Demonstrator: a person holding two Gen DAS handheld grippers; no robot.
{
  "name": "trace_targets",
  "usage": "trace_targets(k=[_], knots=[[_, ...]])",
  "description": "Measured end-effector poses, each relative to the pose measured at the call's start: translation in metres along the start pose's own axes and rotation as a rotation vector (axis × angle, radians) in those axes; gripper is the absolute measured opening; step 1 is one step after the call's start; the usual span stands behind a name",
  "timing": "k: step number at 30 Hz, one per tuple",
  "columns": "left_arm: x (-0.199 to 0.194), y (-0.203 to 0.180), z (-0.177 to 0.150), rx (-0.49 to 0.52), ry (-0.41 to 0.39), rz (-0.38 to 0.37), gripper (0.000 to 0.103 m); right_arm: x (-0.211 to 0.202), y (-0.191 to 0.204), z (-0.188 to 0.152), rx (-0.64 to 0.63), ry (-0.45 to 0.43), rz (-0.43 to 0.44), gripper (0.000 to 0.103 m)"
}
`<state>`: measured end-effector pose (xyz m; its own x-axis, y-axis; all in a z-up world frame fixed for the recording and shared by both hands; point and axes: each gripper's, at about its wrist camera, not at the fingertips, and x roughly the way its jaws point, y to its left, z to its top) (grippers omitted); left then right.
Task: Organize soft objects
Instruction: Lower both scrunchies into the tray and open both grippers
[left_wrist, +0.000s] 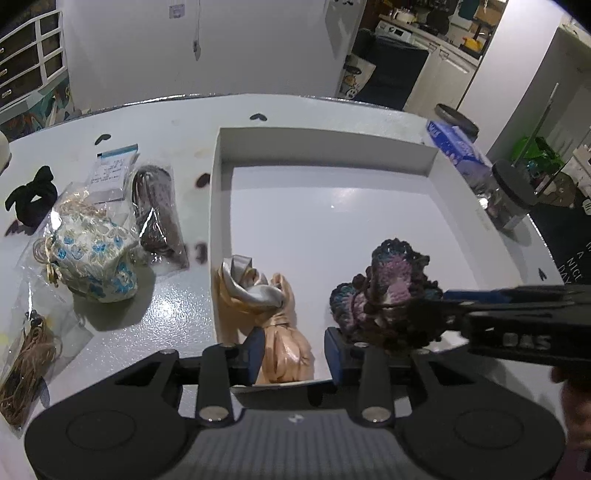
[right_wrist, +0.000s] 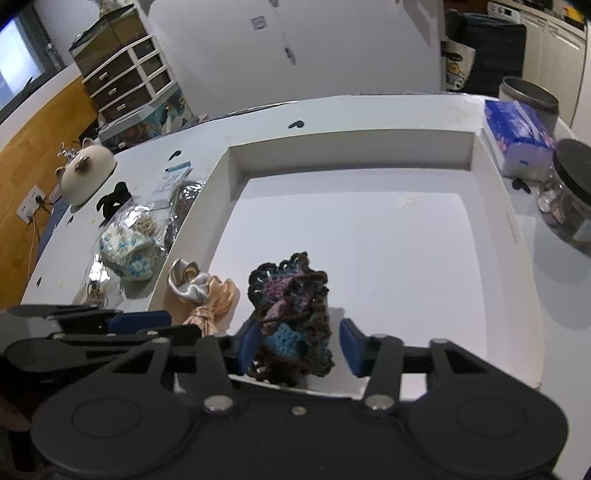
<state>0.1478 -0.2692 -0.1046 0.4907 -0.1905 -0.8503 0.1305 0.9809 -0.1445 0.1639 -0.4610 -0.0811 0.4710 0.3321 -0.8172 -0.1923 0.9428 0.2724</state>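
Note:
A white shallow box (left_wrist: 432, 155) (right_wrist: 476, 147) sits on the white table. A peach satin scarf (left_wrist: 266, 306) (right_wrist: 207, 299) lies in its near left corner. My left gripper (left_wrist: 295, 350) is open around the scarf's near end, not pinching it. A purple, teal and brown crochet piece (left_wrist: 388, 291) (right_wrist: 291, 306) rests in the box near the front. My right gripper (right_wrist: 299, 349) is open, the crochet between its blue fingers (right_wrist: 249, 343). The right gripper also shows from the side in the left wrist view (left_wrist: 436, 306).
Left of the box lie a blue-flowered cloth pouch in plastic (left_wrist: 92, 254) (right_wrist: 127, 254), a dark bagged item (left_wrist: 159, 214), a black scrunchie (left_wrist: 31, 195), and a bagged cord (left_wrist: 26, 365). A tissue box (right_wrist: 517, 144) and a dark-lidded jar (right_wrist: 570, 195) stand to the right.

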Motion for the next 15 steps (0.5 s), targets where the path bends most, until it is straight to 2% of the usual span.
trace_targets(k=[4,8,12,15], knots=[[-0.008,0.001,-0.002,-0.002,-0.014,0.003,0.037,0.015,-0.004,-0.001,0.033,0.053,0.034,0.033],[-0.016,0.003,-0.002,-0.009,-0.029,0.008,0.038,0.022,0.007,-0.004,0.006,0.062,0.036,0.033],[-0.025,0.003,-0.001,-0.009,-0.056,0.018,0.053,0.007,0.013,-0.005,-0.024,0.015,0.038,0.041],[-0.033,0.002,-0.001,-0.002,-0.077,0.024,0.061,-0.009,0.014,-0.005,-0.033,-0.026,0.03,0.043]])
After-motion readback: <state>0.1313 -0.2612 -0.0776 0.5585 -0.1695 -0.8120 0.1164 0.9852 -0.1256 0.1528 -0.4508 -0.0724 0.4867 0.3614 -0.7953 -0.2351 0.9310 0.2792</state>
